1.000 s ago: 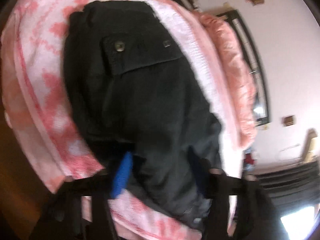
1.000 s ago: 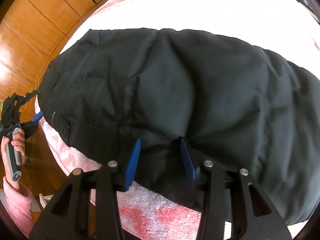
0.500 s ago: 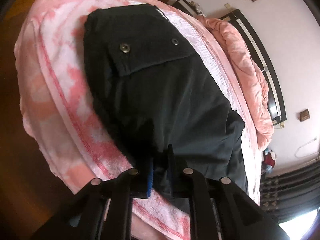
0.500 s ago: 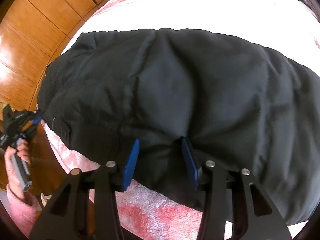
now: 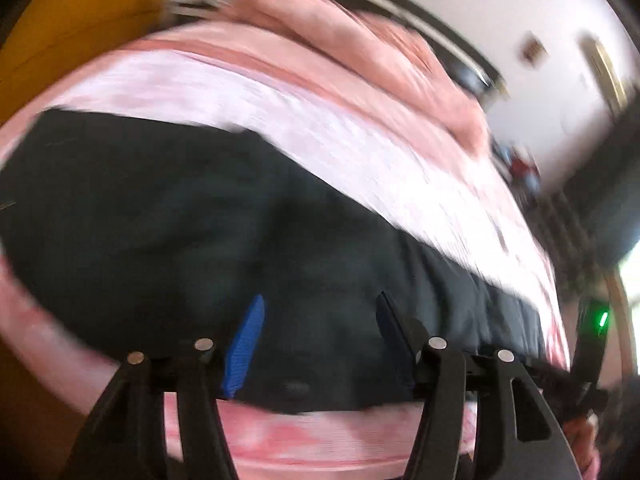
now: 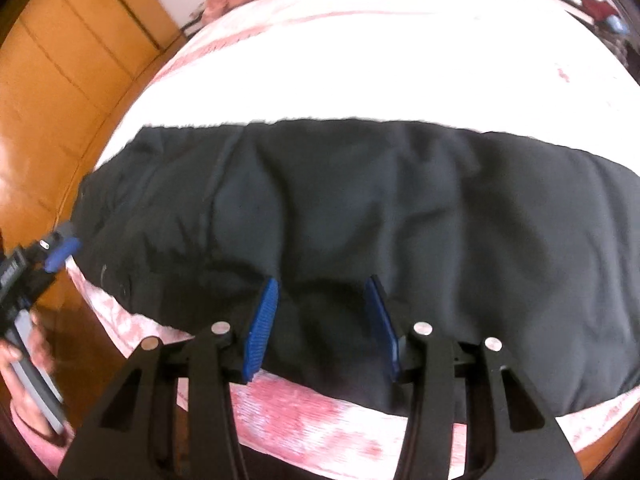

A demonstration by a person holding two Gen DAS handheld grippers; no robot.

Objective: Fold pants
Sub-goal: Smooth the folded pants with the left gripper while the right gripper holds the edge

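nearest to me, my right gripper (image 6: 322,322) sits wide, its blue pads (image 6: 262,330) apart over the near edge of the black pants (image 6: 360,208), gripping nothing. my left gripper (image 5: 318,338) is wide as well, poised over the same near hem; that view is smeared with motion, so i can't say whether the pads touch the cloth. the pants lie flat across the pink-and-white bedspread (image 6: 360,68), a broad dark band from side to side, a button (image 6: 124,290) near the left end. beyond them, a bunched pink quilt (image 5: 360,52), then the wooden wardrobe (image 6: 60,80). i judge we're between folds, both grippers lining up. next i'd need to pinch the near edge with both and carry it evenly over to the far edge.
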